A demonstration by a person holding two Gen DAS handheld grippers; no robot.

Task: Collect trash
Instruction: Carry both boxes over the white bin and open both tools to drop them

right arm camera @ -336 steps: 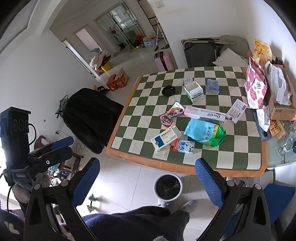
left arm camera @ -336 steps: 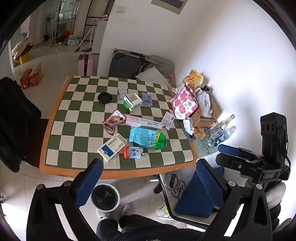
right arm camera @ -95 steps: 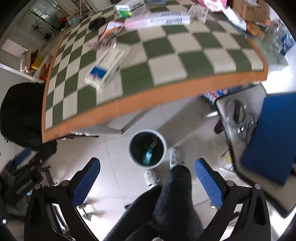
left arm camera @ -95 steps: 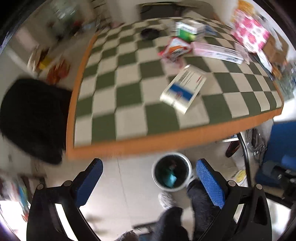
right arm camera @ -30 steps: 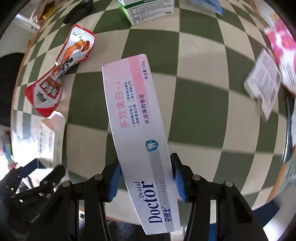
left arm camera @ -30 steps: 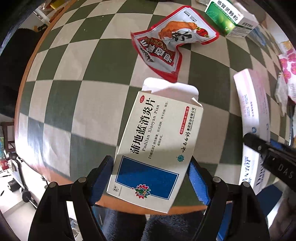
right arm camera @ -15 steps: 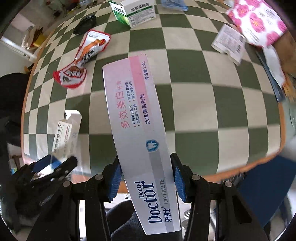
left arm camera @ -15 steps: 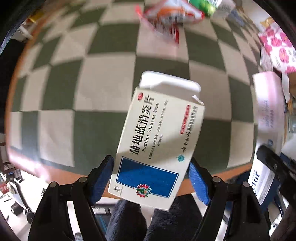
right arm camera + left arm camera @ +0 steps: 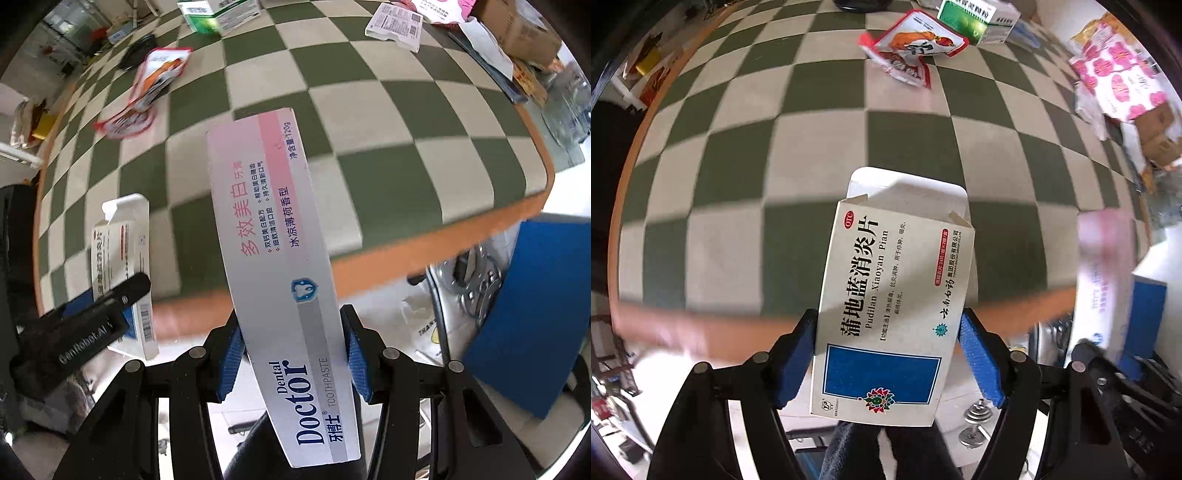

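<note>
Left gripper (image 9: 888, 356) jaws clamp the open-flapped medicine box (image 9: 892, 306), right gripper (image 9: 291, 360) jaws pinch the toothpaste box (image 9: 275, 236) at its near end over the tabletop (image 9: 406, 110) edge; long overhang could twist loose.

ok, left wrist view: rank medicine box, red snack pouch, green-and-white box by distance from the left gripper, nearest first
1. medicine box: clamped in the left gripper, centre.
2. red snack pouch: lying on the checkered table, far side, slightly right.
3. green-and-white box: just beyond the pouch, top right.
</note>
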